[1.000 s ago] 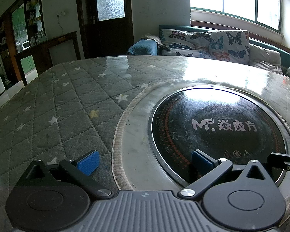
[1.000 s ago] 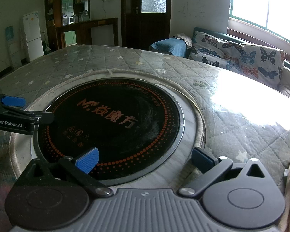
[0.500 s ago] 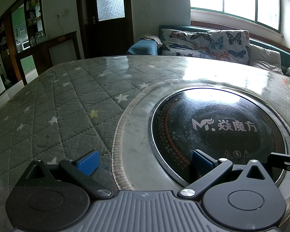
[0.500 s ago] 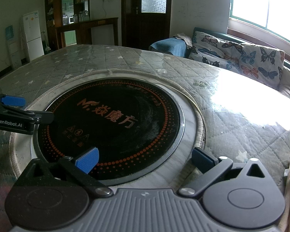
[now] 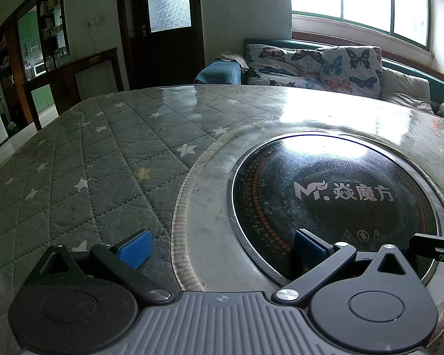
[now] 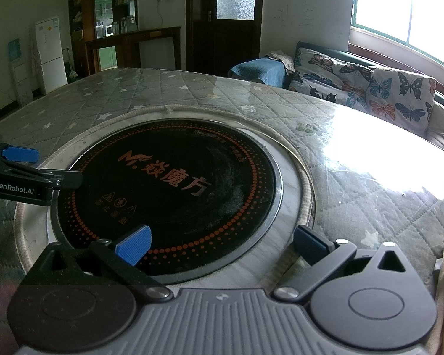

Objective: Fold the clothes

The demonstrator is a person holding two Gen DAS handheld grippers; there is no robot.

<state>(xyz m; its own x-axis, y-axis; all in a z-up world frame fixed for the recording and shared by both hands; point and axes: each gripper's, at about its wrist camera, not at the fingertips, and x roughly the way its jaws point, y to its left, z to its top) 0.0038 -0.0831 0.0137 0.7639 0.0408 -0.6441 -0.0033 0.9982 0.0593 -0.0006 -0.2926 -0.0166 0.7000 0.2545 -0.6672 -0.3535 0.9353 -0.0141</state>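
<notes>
Both tools apart, empty | left tool (image 5: 220,247), right tool (image 6: 220,245) level over cooktop (image 6: 168,189)

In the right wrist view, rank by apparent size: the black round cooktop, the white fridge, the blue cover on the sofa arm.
1. Black round cooktop, by far the largest in frame, partly because it is nearest.
2. White fridge.
3. Blue cover.
The fridge and cover look close in area, and both are far off, so their order is uncertain.
</notes>
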